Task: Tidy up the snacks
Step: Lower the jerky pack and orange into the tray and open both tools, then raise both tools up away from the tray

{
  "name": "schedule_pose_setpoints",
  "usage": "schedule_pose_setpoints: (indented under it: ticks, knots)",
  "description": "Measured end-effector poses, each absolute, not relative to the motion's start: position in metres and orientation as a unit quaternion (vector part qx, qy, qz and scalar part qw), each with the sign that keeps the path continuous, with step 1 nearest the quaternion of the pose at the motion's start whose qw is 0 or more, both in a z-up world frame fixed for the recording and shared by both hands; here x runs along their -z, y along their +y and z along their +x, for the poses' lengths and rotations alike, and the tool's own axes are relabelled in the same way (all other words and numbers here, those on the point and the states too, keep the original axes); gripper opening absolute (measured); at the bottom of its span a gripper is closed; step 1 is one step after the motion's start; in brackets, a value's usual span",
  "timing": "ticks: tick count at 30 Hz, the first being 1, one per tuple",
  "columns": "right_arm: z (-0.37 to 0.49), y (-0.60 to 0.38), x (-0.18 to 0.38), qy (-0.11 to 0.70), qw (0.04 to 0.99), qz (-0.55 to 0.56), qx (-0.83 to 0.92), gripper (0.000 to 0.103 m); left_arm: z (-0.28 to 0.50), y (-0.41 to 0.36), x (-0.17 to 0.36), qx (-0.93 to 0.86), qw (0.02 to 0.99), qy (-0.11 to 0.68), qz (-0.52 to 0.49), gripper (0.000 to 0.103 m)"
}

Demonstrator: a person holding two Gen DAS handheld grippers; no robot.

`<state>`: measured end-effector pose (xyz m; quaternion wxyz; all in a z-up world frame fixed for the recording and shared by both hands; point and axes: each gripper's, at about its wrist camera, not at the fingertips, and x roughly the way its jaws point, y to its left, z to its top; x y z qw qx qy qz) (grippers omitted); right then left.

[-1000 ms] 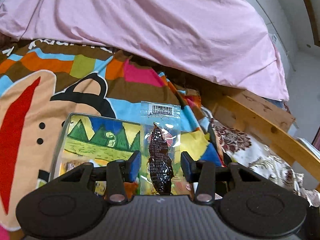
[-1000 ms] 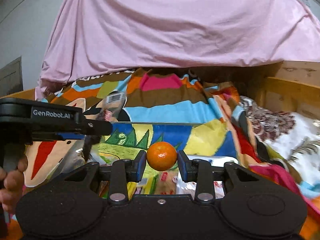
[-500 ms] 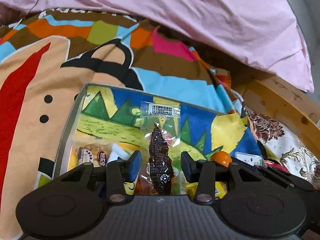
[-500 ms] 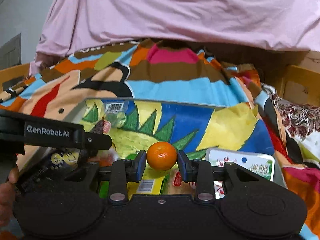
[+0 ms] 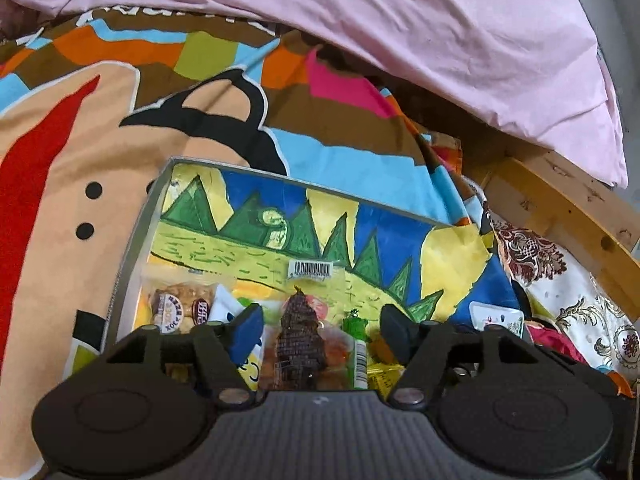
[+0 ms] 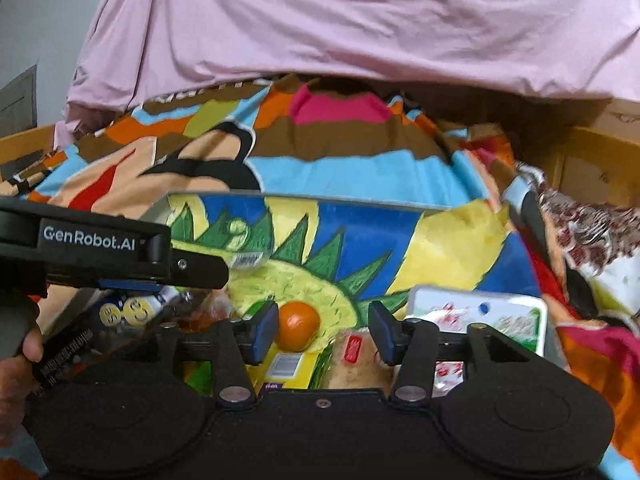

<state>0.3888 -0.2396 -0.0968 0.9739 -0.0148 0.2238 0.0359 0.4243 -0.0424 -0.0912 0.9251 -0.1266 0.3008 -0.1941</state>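
An open box with a painted dinosaur lining [image 5: 320, 248] lies on the bed and holds several snack packs. My left gripper [image 5: 322, 328] is open above it; a clear packet of dark dried snack [image 5: 300, 340] with a barcode label lies between its fingers, among the snacks. My right gripper [image 6: 324, 330] is open over the same box [image 6: 400, 240]; a small orange [image 6: 298, 325] sits next to its left finger, free of the right one. The left gripper's body [image 6: 112, 248] shows at the left of the right wrist view.
A colourful cartoon blanket [image 5: 100, 120] covers the bed, with a pink duvet [image 5: 400, 32] behind. A wooden bed rail [image 5: 560, 208] runs along the right. A white-and-green snack pack [image 6: 480, 316] lies at the box's right end. A patterned cloth [image 5: 560, 288] lies to the right.
Both grippers came down over the box and opened. The dried snack packet and the orange, held before, now lie loose among the snacks.
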Motion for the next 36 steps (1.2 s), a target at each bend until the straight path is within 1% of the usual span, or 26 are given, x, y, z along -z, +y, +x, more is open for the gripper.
schedule_pose_setpoints:
  ticks: [3,6,9,10,13,15,23,36]
  knots:
    - [0.380,-0.242,0.081,0.206,0.978,-0.012,-0.029,0.067,0.418,-0.039,0.083,0.190,0.928,0.292,-0.132,0.080]
    - [0.369,-0.246,0.064,0.190,0.982,-0.007,-0.022,0.071,0.411,-0.037,0.070,0.184,0.934,0.279,-0.129,0.085]
    - [0.358,-0.250,0.048,0.174,0.985,-0.001,-0.017,0.081,0.399,-0.037,0.054,0.171,0.943,0.259,-0.117,0.093]
    - [0.353,-0.251,0.042,0.168,0.986,0.001,-0.016,0.082,0.394,-0.038,0.049,0.163,0.948,0.251,-0.110,0.096]
    - [0.338,-0.254,0.026,0.155,0.988,0.000,-0.019,0.087,0.376,-0.039,0.031,0.145,0.961,0.220,-0.087,0.101]
    - [0.327,-0.256,0.018,0.148,0.989,-0.008,-0.018,0.090,0.366,-0.038,0.022,0.142,0.964,0.206,-0.086,0.102]
    - [0.288,-0.266,-0.005,0.126,0.992,0.002,-0.016,0.094,0.328,-0.030,-0.002,0.123,0.971,0.184,-0.090,0.102]
    - [0.234,-0.277,-0.025,0.111,0.993,0.029,-0.013,0.100,0.271,-0.020,-0.017,0.098,0.978,0.173,-0.070,0.102]
